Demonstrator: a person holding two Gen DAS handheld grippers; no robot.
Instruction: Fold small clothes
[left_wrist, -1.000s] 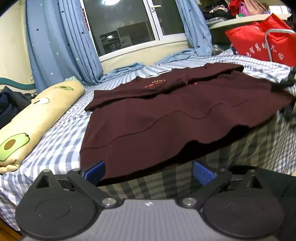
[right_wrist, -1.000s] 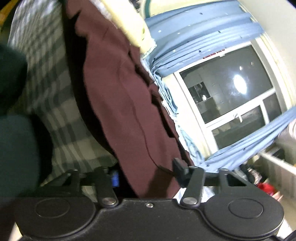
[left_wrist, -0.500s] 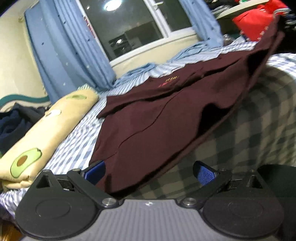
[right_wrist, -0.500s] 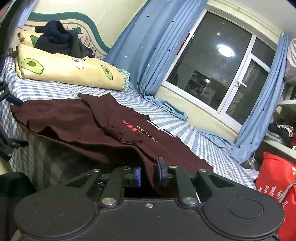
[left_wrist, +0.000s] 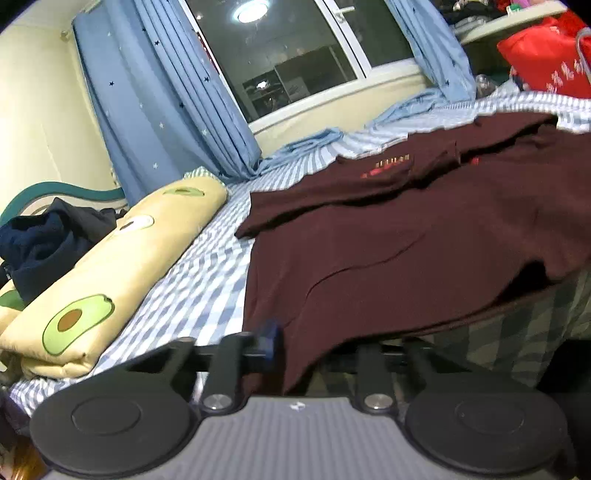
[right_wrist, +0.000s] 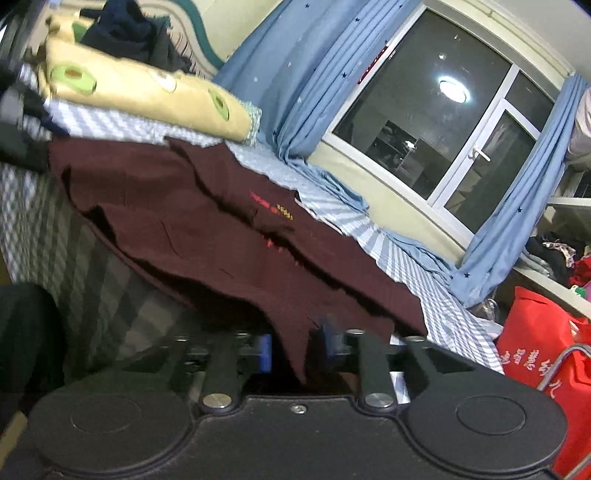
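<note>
The left gripper (left_wrist: 295, 343) had drawn its jaws in on the near hem of the maroon shirt (left_wrist: 406, 236); one blue pad (left_wrist: 267, 341) pressed the cloth from the left, while the other pad lay hidden beneath the fabric, so the clamp read as closed on the hem corner. From the left wrist view the shirt lay spread across the blue checked bedsheet (left_wrist: 199, 284), its lower edge hanging over the front of the bed and its printed lettering (left_wrist: 388, 166) farther back toward the window (left_wrist: 295, 55). An avocado-print pillow (left_wrist: 122, 266) sat left of the shirt, well apart from it, with a dark heap of clothes (left_wrist: 44, 243) behind that, blue star curtains (left_wrist: 159, 96) beyond, and a red bag (left_wrist: 546, 55) at the far right. In the right wrist view the right gripper (right_wrist: 295, 350) was clamped on another corner of the shirt (right_wrist: 240, 251), a tongue of maroon cloth pinched between its two blue pads (right_wrist: 264, 352) and hanging down between them. The garment sloped away up-left over the bedsheet (right_wrist: 369, 229), blurred in places, with the pillow (right_wrist: 147, 92) behind it, the curtains (right_wrist: 295, 81) framing the window (right_wrist: 443, 110), and the red bag (right_wrist: 535, 350) at the lower right.
</note>
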